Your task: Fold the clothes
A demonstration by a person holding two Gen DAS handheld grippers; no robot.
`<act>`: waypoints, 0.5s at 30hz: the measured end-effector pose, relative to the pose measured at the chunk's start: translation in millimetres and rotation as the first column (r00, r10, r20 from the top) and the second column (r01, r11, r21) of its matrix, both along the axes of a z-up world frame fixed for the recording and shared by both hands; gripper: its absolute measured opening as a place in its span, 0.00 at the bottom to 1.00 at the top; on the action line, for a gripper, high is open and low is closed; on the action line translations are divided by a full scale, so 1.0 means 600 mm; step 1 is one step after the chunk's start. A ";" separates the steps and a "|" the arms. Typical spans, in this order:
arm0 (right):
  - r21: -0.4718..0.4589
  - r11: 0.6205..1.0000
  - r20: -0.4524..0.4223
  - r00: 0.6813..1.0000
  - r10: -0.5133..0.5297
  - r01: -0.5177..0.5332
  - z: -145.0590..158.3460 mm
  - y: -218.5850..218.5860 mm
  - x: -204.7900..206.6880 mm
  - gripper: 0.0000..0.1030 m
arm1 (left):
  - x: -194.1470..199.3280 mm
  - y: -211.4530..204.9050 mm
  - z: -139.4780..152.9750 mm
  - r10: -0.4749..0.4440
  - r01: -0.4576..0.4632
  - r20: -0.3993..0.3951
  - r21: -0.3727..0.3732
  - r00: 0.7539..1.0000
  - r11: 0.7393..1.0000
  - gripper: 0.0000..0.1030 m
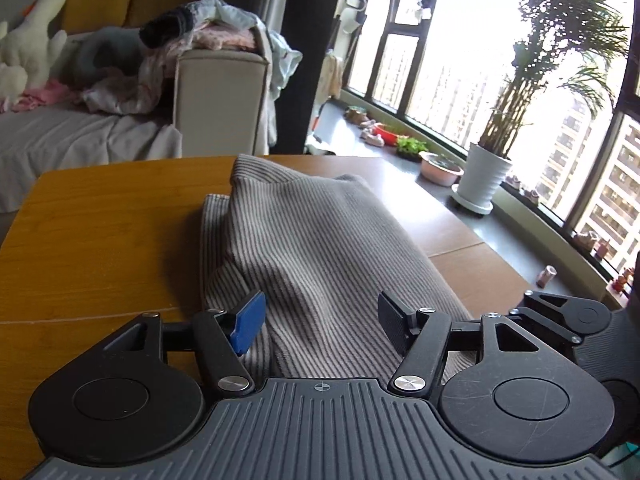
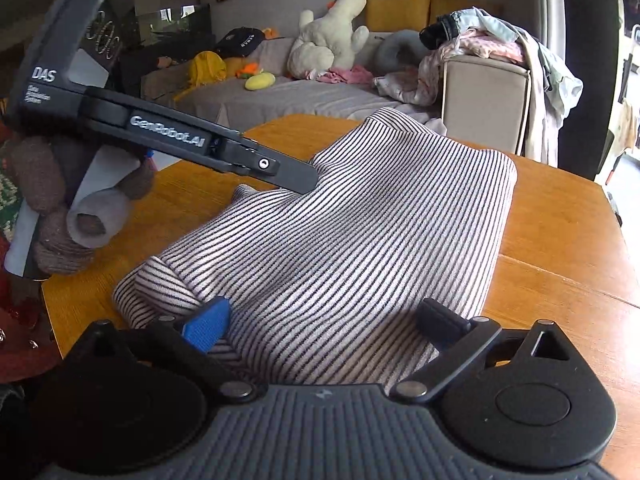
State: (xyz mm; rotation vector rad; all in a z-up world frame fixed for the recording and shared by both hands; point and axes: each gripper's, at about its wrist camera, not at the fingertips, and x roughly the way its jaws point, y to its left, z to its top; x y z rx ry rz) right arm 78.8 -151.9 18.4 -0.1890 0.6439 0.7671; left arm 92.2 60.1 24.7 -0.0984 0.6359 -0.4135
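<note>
A grey-and-black striped garment [image 1: 312,248] lies folded in a thick stack on the wooden table [image 1: 100,232]. My left gripper [image 1: 320,320] is open, its fingers spread over the garment's near edge, with nothing held. In the right wrist view the same garment [image 2: 360,232] fills the middle of the table [image 2: 560,240]. My right gripper [image 2: 328,320] is open over the garment's near end, its blue pad [image 2: 206,326] touching the cloth. The left gripper [image 2: 296,178] reaches in from the left, its tip on the garment's far side.
A sofa [image 2: 280,96] with plush toys [image 2: 332,36] and a heap of loose clothes [image 2: 480,48] stands behind the table. A window ledge [image 1: 440,184] with a potted plant [image 1: 484,176] runs along the right. The table's edge is close on the left.
</note>
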 end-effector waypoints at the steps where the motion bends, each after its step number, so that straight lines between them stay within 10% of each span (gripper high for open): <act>1: 0.000 1.000 -0.002 1.000 0.003 -0.003 0.000 0.001 0.000 0.98 | -0.004 -0.005 -0.002 -0.022 0.022 -0.004 -0.009 1.000 1.000 0.65; 11: 0.023 0.993 0.032 0.993 -0.114 0.114 0.052 -0.039 0.019 0.96 | -0.011 0.001 -0.033 -0.044 0.043 -0.026 -0.035 0.999 0.998 0.70; 15: -0.055 0.992 0.032 0.993 -0.113 0.115 0.028 -0.018 0.020 0.69 | -0.015 0.007 -0.040 -0.043 0.042 -0.020 -0.038 0.999 0.998 0.71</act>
